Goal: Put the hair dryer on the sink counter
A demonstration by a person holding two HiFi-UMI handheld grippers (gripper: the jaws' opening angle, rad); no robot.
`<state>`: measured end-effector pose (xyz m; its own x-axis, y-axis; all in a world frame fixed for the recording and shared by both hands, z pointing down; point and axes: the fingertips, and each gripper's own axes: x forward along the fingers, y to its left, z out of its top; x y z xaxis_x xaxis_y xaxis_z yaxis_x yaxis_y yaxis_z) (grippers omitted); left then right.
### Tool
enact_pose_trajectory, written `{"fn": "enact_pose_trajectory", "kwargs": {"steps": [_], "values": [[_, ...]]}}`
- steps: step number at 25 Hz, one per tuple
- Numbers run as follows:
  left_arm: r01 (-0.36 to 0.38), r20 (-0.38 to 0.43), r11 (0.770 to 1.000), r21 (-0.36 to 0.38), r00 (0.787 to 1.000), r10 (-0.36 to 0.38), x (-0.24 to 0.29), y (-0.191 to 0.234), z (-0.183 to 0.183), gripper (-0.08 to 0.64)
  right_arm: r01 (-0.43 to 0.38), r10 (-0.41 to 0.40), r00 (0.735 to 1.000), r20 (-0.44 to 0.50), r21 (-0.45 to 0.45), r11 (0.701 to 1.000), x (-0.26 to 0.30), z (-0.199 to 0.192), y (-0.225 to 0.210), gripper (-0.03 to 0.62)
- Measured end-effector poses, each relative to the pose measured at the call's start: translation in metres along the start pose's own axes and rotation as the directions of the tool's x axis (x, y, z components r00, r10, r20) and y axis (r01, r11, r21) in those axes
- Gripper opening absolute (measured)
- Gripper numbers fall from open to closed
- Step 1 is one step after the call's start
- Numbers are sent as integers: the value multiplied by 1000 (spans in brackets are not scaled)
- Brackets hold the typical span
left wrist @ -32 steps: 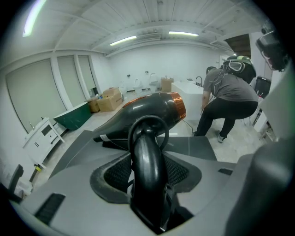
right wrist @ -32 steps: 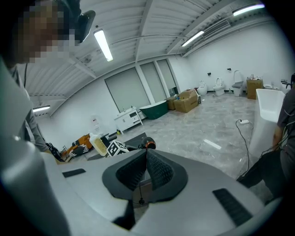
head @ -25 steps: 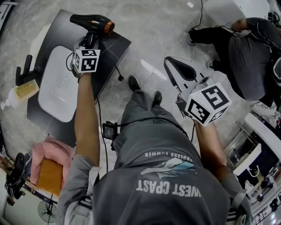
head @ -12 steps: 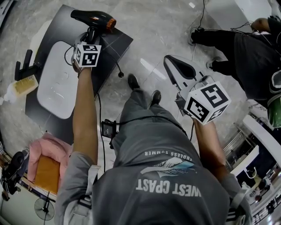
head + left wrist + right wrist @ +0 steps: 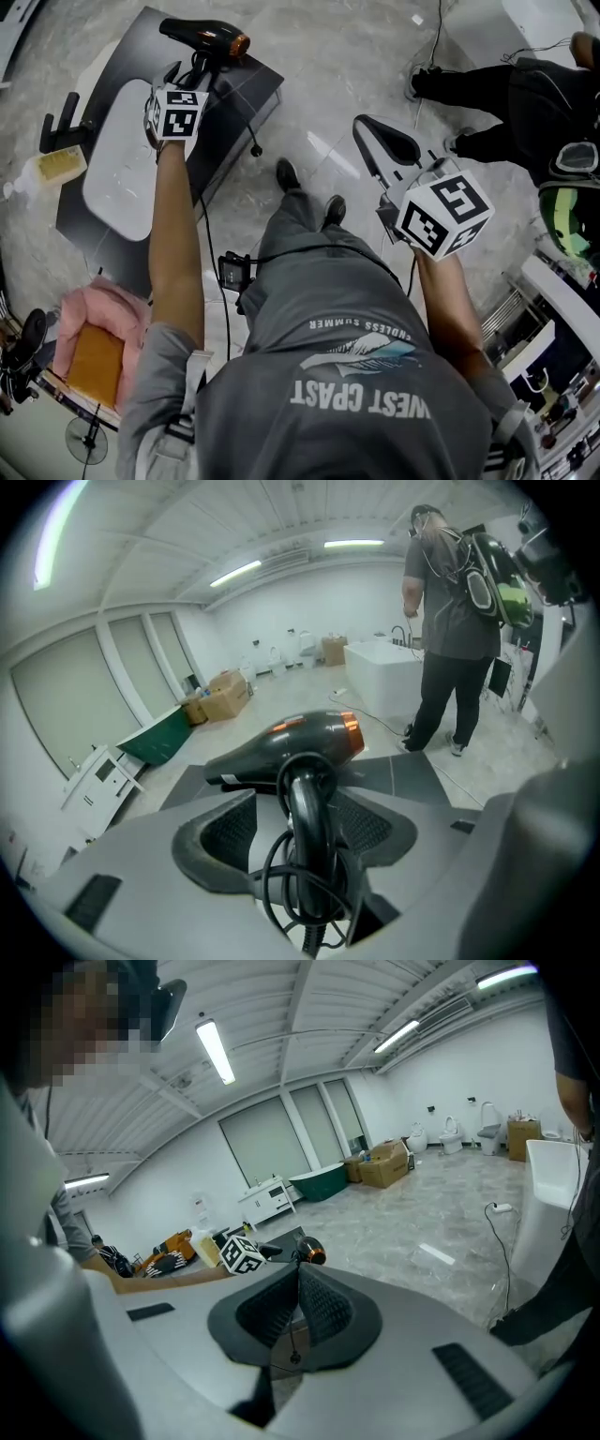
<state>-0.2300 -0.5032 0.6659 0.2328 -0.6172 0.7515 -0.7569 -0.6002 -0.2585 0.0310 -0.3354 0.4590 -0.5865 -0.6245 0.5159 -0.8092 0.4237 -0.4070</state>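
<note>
While my left gripper (image 5: pixel 296 806) has just spread its jaws wide, clear of the handle between them, the hair dryer (image 5: pixel 202 39) rests on the dark sink counter (image 5: pixel 239 94) straight ahead, barrel crosswise, handle toward me. My right gripper (image 5: pixel 370 136) hangs closed, empty, well apart.

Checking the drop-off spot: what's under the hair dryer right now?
The dark sink counter lies under the hair dryer, at its far corner, near the white basin. The patch directly beneath is covered by the dryer itself.
</note>
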Motion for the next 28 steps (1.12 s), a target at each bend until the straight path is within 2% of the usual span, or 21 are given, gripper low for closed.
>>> {"fn": "enact_pose_trajectory", "kwargs": {"steps": [3,5,8,10,13,16,19,22,24,28], "values": [[-44,59,999,-6,997,44,-35,8,20,282,-19,20,1000,19,-19,1000,-10,6,3,28],[-61,113,997,-40,991,65,-64,12,36,279,-40,41,998,38,-38,998,-17,13,8,28],[-85,219,990,-115,970,109,-117,17,61,253,-63,68,995,70,-69,996,-31,25,18,28],[-120,280,984,-131,948,152,-155,20,76,212,-83,92,992,90,-103,991,-41,33,26,28],[-175,371,975,-135,904,213,-219,22,102,160,-117,138,983,125,-162,980,-58,46,41,28],[-179,480,969,-172,843,241,-286,15,125,100,-136,171,971,164,-205,969,-75,57,57,28],[-107,592,966,-237,772,231,-348,3,142,29,-150,204,957,205,-252,956,-92,67,75,28],[-27,678,968,-251,709,196,-407,-18,158,23,-160,239,942,234,-312,937,-112,72,94,28],[-32,697,969,-246,688,200,-438,-32,161,22,-162,257,935,242,-354,921,-123,73,104,28],[-58,718,975,-213,668,196,-481,-64,162,23,-164,290,923,253,-423,891,-140,74,122,26]]}}
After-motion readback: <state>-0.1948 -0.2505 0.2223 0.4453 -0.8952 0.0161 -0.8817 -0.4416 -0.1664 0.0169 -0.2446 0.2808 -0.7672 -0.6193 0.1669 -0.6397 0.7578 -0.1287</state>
